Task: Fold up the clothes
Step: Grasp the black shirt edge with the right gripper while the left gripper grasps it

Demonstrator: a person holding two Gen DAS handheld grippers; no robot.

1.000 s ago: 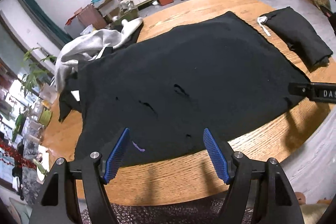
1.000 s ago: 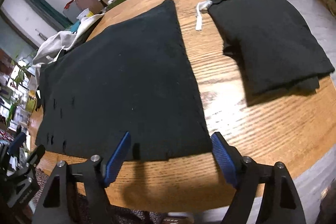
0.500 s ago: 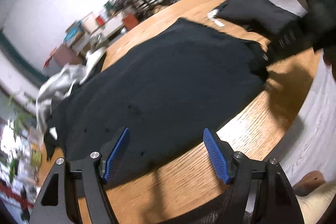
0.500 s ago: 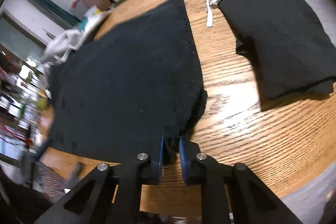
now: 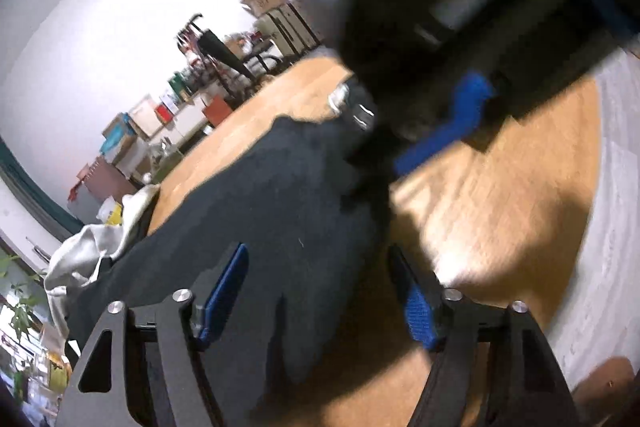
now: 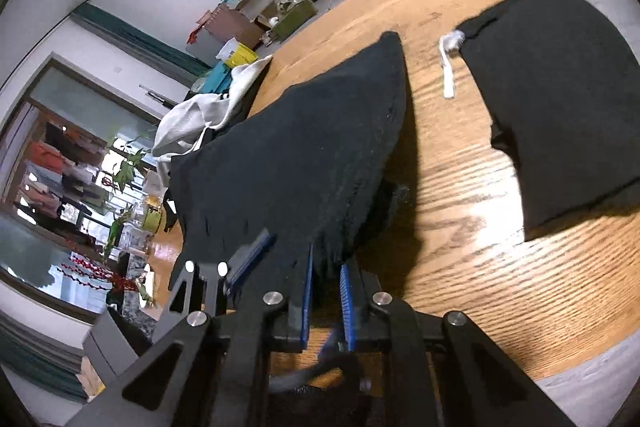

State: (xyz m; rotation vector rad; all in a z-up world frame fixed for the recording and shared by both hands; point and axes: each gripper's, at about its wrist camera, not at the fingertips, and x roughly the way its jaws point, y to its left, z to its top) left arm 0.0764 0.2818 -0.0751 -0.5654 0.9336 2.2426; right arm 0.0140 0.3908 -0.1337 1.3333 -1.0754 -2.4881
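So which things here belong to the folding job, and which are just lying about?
In the job:
- flat black garment, its near edge lifted
- right gripper, shut on that edge
- left gripper, open

Lying about:
- folded black garment with white drawstring
- crumpled grey-white garment
- round wooden table

The right gripper [image 6: 325, 289], blue pads nearly closed, pinches the near corner of a black fabric garment [image 6: 296, 151], lifting it off the round wooden table [image 6: 472, 227] ahead
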